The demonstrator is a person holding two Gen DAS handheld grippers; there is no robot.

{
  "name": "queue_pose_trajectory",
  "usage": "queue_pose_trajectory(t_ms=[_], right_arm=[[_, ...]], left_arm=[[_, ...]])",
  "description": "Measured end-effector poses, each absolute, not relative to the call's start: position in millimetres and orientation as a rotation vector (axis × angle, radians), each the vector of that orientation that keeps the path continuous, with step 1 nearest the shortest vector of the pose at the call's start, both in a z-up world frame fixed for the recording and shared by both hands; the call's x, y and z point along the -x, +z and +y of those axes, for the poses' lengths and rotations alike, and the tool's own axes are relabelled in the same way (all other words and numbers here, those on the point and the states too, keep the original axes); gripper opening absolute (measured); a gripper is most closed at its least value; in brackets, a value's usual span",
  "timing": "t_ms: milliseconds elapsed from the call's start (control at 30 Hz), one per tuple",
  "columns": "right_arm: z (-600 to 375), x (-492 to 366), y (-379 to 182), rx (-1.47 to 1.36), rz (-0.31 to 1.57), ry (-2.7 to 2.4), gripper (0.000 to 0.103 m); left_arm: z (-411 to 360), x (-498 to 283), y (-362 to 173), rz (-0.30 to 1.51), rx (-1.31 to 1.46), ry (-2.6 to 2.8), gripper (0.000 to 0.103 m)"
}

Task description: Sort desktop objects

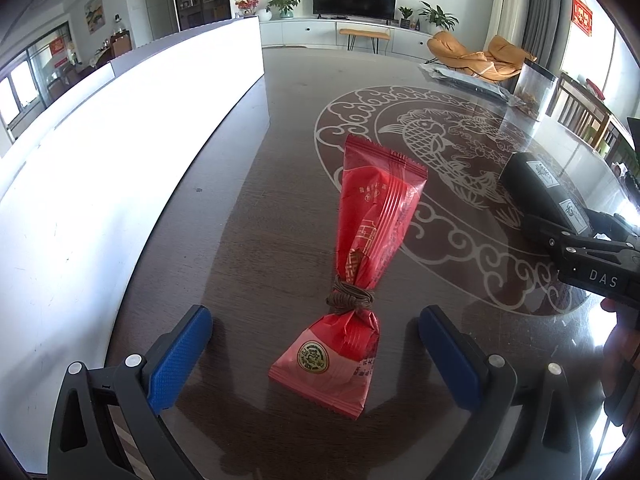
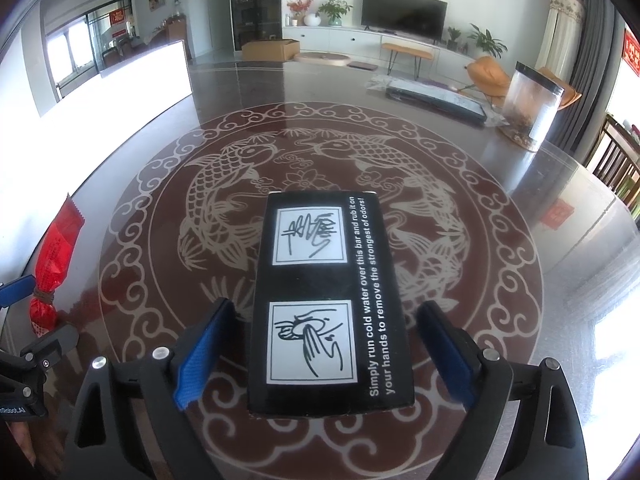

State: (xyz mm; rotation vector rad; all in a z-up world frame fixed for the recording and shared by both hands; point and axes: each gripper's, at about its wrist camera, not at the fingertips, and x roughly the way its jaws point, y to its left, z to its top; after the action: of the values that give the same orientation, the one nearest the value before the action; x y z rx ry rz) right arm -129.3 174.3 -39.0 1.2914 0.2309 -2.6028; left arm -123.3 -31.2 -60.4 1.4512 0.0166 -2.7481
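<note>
Both claws wide open, nothing gripped: one red packet, one black box, each lying loose on the table.

Red packet point(image 1: 362, 280), tied at the waist with brown cord point(image 1: 351, 299), lies flat between the left claw's point(image 1: 316, 354) blue pads point(image 1: 180, 360), clear gaps both sides. Black box point(image 2: 328, 300) sits between the right claw's point(image 2: 320, 356) pads, not touching. The right view alone shows the box's printing, two hand drawings, plus a cardboard carton point(image 2: 270, 49) far off. One clear jar point(image 2: 532, 106) far right on the glossy table point(image 2: 520, 300); white board point(image 1: 120, 140) along the left edge.
</note>
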Motion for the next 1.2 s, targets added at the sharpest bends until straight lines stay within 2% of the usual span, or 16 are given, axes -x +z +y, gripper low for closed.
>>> queue_pose_trajectory(t_ms=[1200], right_arm=[[177,132,-39,-1.307,0.198,-2.59,0.096]], left_arm=[[-45,108,-53,0.017,-1.448,-2.75,0.103]])
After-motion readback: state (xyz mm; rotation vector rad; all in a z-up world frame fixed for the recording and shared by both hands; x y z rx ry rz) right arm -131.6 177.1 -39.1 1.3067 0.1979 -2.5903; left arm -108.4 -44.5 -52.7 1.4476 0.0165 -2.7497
